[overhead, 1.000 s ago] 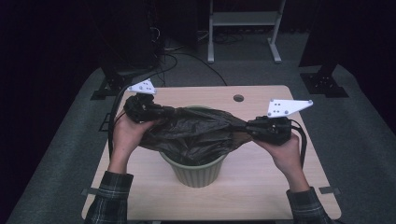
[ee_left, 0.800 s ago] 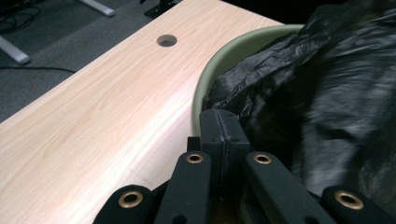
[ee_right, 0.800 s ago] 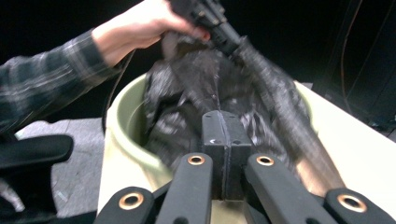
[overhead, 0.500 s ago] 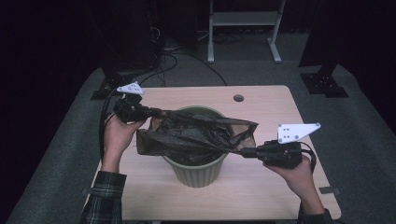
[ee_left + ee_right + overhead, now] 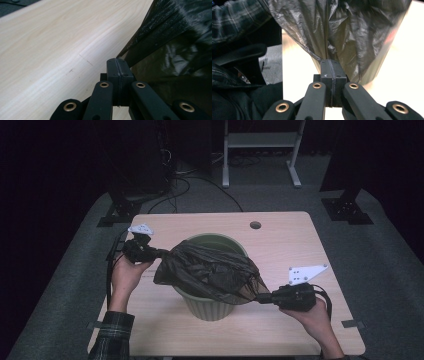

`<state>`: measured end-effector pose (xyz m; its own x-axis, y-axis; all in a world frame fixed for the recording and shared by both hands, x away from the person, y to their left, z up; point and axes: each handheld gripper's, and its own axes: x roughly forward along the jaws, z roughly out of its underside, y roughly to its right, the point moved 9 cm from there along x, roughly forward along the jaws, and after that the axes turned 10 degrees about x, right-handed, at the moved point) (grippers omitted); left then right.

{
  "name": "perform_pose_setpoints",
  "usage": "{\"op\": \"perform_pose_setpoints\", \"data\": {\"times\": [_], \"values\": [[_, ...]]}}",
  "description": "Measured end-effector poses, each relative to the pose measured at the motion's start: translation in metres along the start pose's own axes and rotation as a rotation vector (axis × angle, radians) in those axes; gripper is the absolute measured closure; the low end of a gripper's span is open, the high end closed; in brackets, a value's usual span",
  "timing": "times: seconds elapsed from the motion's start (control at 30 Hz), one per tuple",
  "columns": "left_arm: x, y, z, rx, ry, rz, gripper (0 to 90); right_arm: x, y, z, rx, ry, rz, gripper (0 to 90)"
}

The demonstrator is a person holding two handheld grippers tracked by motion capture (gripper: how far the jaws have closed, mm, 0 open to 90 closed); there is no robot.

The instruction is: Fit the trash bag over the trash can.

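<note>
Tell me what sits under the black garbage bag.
A green ribbed waste bin stands under the black garbage bag on the wooden table. The bag covers most of its opening, so the inside cannot be seen.

The bin bag (image 5: 210, 272) is thin, dark plastic film, crinkled and glossy where light catches it. The bin (image 5: 212, 305) beneath looks like matt green plastic with ribbed sides, and the table (image 5: 295, 245) has a smooth, pale wood-grain top. The gripper jaws are matt black plastic with brass-coloured metal eyelets.
</note>
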<state>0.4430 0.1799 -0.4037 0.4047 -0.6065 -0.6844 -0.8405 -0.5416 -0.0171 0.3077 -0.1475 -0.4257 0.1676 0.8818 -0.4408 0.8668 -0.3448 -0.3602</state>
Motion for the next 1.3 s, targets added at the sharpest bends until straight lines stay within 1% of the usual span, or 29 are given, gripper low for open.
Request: {"op": "perform_pose_setpoints", "data": {"times": [0.07,0.13,0.23,0.33,0.43,0.53,0.6,0.63,0.67,0.7,0.77,0.9,1.0,1.07,1.13,1.2,1.23,1.3], "values": [[0.005,0.001,0.004,-0.007,0.000,0.006,90.0,0.005,0.004,0.007,0.016,-0.011,-0.004,90.0],[0.008,0.002,0.006,-0.009,0.003,0.017,90.0,0.009,0.008,0.016,0.033,-0.030,0.005,90.0],[0.012,0.005,0.006,-0.014,0.019,0.029,90.0,0.013,0.011,0.023,0.055,-0.031,-0.009,90.0],[0.015,0.007,0.005,-0.012,0.023,0.034,90.0,0.016,0.012,0.025,0.061,-0.027,-0.022,90.0],[0.013,0.008,0.003,-0.005,0.035,0.032,90.0,0.019,0.013,0.028,0.063,-0.049,-0.013,90.0],[0.009,0.011,-0.002,0.009,0.051,0.030,90.0,0.021,0.019,0.034,0.077,-0.070,0.012,90.0],[0.007,0.012,-0.006,0.021,0.058,0.028,90.0,0.022,0.024,0.039,0.092,-0.075,0.019,90.0],[0.007,0.012,-0.008,0.019,0.059,0.027,90.0,0.022,0.026,0.040,0.097,-0.073,0.022,90.0],[0.008,0.012,-0.008,0.025,0.052,0.028,90.0,0.022,0.027,0.041,0.103,-0.069,0.023,90.0],[0.009,0.011,-0.008,0.025,0.043,0.026,90.0,0.022,0.028,0.041,0.105,-0.065,0.024,90.0],[0.013,0.009,-0.006,0.010,0.044,0.026,90.0,0.021,0.030,0.038,0.103,-0.065,0.042,90.0],[0.019,0.005,0.001,-0.003,0.028,0.021,90.0,0.019,0.035,0.028,0.092,-0.053,0.057,90.0],[0.026,0.004,0.008,-0.005,0.004,0.018,90.0,0.018,0.038,0.016,0.073,-0.038,0.075,90.0],[0.031,0.003,0.012,-0.015,-0.005,0.021,90.0,0.018,0.039,0.009,0.066,-0.036,0.083,90.0],[0.034,0.004,0.013,-0.023,-0.003,0.036,90.0,0.019,0.039,0.004,0.055,-0.035,0.086,90.0],[0.034,0.004,0.012,-0.017,-0.004,0.029,90.0,0.021,0.040,0.004,0.054,-0.047,0.096,90.0],[0.033,0.004,0.010,-0.013,0.004,0.027,90.0,0.022,0.041,0.005,0.056,-0.050,0.098,90.0],[0.031,0.005,0.005,-0.006,0.019,0.020,90.0,0.024,0.046,0.010,0.062,-0.071,0.118,90.0]]}}
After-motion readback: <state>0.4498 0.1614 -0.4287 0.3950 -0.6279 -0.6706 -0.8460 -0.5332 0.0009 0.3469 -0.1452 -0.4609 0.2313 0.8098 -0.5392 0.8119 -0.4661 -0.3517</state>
